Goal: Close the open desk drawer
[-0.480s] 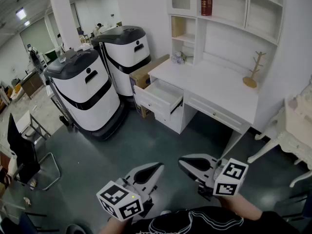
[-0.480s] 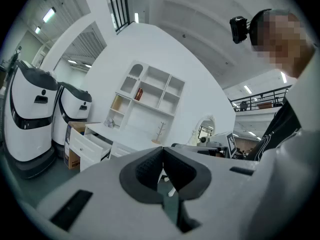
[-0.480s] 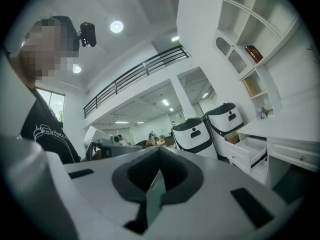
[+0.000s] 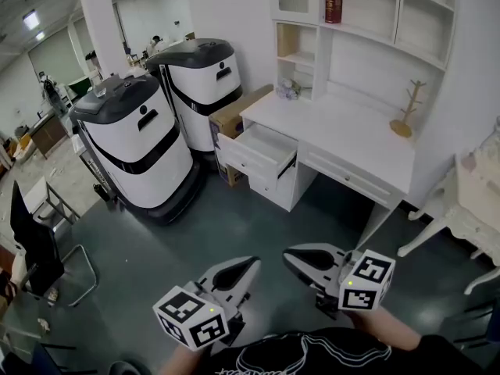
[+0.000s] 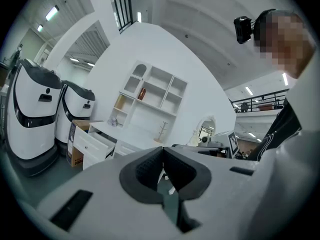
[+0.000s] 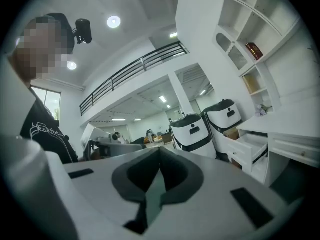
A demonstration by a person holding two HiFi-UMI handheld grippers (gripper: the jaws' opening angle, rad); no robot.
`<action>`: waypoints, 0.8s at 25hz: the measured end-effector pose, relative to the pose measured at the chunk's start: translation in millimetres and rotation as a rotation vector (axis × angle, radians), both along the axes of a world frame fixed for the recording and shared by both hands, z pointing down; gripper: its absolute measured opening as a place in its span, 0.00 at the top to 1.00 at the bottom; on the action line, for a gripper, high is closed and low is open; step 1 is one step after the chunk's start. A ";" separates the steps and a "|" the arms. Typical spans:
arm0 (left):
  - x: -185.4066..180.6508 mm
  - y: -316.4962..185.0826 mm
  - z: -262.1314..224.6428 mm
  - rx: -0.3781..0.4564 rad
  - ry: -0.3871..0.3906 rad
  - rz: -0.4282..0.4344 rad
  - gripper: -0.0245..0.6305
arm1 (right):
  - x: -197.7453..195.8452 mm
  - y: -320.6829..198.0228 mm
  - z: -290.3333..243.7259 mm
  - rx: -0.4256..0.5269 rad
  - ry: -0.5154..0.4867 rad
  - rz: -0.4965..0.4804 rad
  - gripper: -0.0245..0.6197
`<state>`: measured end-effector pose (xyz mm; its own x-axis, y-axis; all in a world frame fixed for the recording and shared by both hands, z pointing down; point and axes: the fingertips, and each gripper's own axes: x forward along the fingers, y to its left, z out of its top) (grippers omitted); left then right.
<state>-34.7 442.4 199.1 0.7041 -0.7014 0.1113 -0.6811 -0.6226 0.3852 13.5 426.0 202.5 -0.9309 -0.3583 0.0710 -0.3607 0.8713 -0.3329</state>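
Note:
The white desk (image 4: 355,135) stands across the room at the upper right. Its left drawer (image 4: 258,153) is pulled out and looks bare inside. My left gripper (image 4: 251,264) and right gripper (image 4: 287,255) hover side by side low in the head view, well short of the desk, each shut on nothing. The left gripper view shows the open drawer (image 5: 92,143) far off to the left past the shut left gripper (image 5: 162,151). The drawer (image 6: 248,149) also appears at the right of the right gripper view, beyond the shut right gripper (image 6: 159,151).
Two white-and-black machines (image 4: 137,143) (image 4: 205,76) stand left of the desk, with a cardboard box (image 4: 237,116) against the desk's side. A wooden stand (image 4: 406,117) sits on the desktop, a red book (image 4: 333,5) on the shelf. A white chair (image 4: 469,209) is at right, a black chair (image 4: 31,241) at left.
Both grippers have shifted very slightly left in the head view. The drawer stays open as before.

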 end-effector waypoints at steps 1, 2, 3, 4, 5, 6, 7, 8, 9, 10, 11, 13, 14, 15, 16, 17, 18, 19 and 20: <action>-3.3 0.8 0.0 0.000 0.001 0.003 0.96 | -3.4 1.2 -0.3 -0.001 -0.002 0.002 0.95; -6.5 1.7 -0.1 0.002 0.003 0.007 0.96 | -6.8 3.0 -0.5 -0.002 -0.003 0.002 0.95; -9.6 2.6 -0.2 0.004 0.007 0.010 0.96 | -10.1 5.0 -0.4 -0.002 -0.004 0.001 0.95; -12.5 2.9 0.1 0.006 0.011 0.011 0.96 | -13.0 6.9 0.0 0.001 -0.003 0.000 0.95; -14.8 2.8 0.6 0.007 0.015 0.011 0.96 | -15.4 8.5 0.5 0.006 0.000 -0.002 0.95; -16.6 2.3 1.5 0.008 0.018 0.011 0.96 | -17.2 9.7 1.0 0.012 0.004 -0.005 0.95; -18.1 1.6 2.9 0.007 0.020 0.010 0.96 | -18.7 10.3 1.4 0.019 0.010 -0.008 0.95; -19.5 0.2 4.3 0.007 0.020 0.009 0.96 | -19.9 10.2 1.5 0.029 0.016 -0.009 0.95; -20.8 -1.9 5.4 0.007 0.020 0.008 0.96 | -20.7 9.0 1.1 0.041 0.021 -0.007 0.95; -21.6 -4.8 6.0 0.008 0.019 0.007 0.96 | -20.9 6.7 0.5 0.052 0.025 -0.004 0.95; -22.0 -8.5 6.1 0.012 0.018 0.008 0.96 | -20.5 3.5 0.0 0.060 0.025 0.002 0.95; -22.4 -17.2 6.6 0.016 0.015 0.007 0.96 | -19.1 -5.2 0.4 0.061 0.016 0.011 0.95; -22.7 -22.1 7.3 0.011 0.014 0.006 0.96 | -18.7 -10.4 1.3 0.057 0.010 0.014 0.95; -23.1 -27.4 8.3 0.006 0.011 0.004 0.96 | -18.4 -16.2 2.4 0.052 0.006 0.018 0.95; -23.5 -33.2 9.5 0.001 0.007 0.005 0.96 | -18.4 -22.5 3.7 0.047 0.002 0.021 0.95; -23.8 -39.5 11.0 -0.003 0.003 0.006 0.96 | -18.5 -29.3 5.2 0.042 -0.002 0.024 0.95; -23.7 -46.5 12.9 -0.005 0.000 0.007 0.96 | -18.4 -36.6 7.1 0.036 -0.006 0.025 0.95; -23.3 -54.3 14.9 -0.007 -0.002 0.007 0.96 | -18.0 -44.4 9.5 0.029 -0.009 0.024 0.95; -22.6 -62.9 17.1 -0.009 -0.003 0.007 0.96 | -17.4 -53.0 12.1 0.021 -0.012 0.023 0.95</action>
